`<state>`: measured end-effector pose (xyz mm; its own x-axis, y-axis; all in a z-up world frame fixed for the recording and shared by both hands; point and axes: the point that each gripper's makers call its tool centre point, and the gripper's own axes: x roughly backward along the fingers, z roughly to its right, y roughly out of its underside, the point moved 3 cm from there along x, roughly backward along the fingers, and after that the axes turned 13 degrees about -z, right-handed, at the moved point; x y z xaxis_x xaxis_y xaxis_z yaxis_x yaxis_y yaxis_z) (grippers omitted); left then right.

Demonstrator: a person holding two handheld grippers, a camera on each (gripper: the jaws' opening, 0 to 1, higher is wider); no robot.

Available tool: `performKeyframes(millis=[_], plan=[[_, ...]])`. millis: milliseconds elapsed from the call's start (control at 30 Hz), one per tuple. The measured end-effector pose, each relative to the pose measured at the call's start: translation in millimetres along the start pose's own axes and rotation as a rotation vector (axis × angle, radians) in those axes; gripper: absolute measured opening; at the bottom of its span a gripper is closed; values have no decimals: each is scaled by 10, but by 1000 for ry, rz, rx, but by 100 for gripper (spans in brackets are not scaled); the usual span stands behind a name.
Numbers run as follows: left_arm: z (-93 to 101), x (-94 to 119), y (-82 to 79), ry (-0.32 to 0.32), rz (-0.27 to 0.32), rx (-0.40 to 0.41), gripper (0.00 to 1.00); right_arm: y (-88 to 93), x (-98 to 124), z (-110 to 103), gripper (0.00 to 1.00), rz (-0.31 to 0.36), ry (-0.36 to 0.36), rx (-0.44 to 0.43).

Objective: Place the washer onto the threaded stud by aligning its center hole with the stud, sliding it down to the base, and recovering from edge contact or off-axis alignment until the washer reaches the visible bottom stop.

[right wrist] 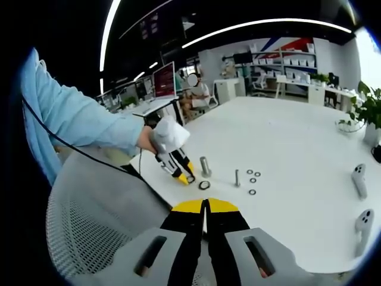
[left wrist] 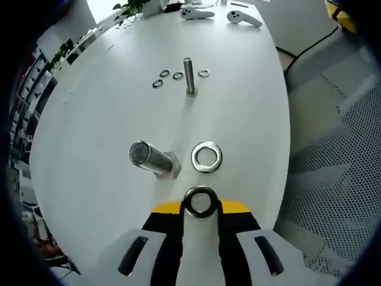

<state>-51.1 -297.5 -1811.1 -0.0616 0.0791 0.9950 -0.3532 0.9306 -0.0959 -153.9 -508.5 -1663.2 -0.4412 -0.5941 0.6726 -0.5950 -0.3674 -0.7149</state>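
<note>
My left gripper is shut on a steel washer, holding it edge-on at its tips above the white table. Ahead and to the left stands the thick threaded stud on its hex base, leaning toward the camera in this view. The held washer sits beside the stud, not over it. A second large washer lies flat to the stud's right. In the right gripper view, the left gripper hangs just left of the stud. My right gripper is shut and holds nothing, well back from the table edge.
A thin stud stands farther back with several small washers around it. Two white controllers lie at the far end. A mesh chair is by the table edge, and a person's sleeve reaches in.
</note>
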Motion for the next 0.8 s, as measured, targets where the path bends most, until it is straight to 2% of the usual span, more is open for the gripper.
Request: performKeyframes(millis=[433, 800], plan=[[-58, 242, 33, -9, 36, 56, 19, -4, 3, -2, 4, 3, -1, 4], [-16, 522, -15, -50, 45, 43, 19, -8, 10, -10, 4, 9, 0, 14]])
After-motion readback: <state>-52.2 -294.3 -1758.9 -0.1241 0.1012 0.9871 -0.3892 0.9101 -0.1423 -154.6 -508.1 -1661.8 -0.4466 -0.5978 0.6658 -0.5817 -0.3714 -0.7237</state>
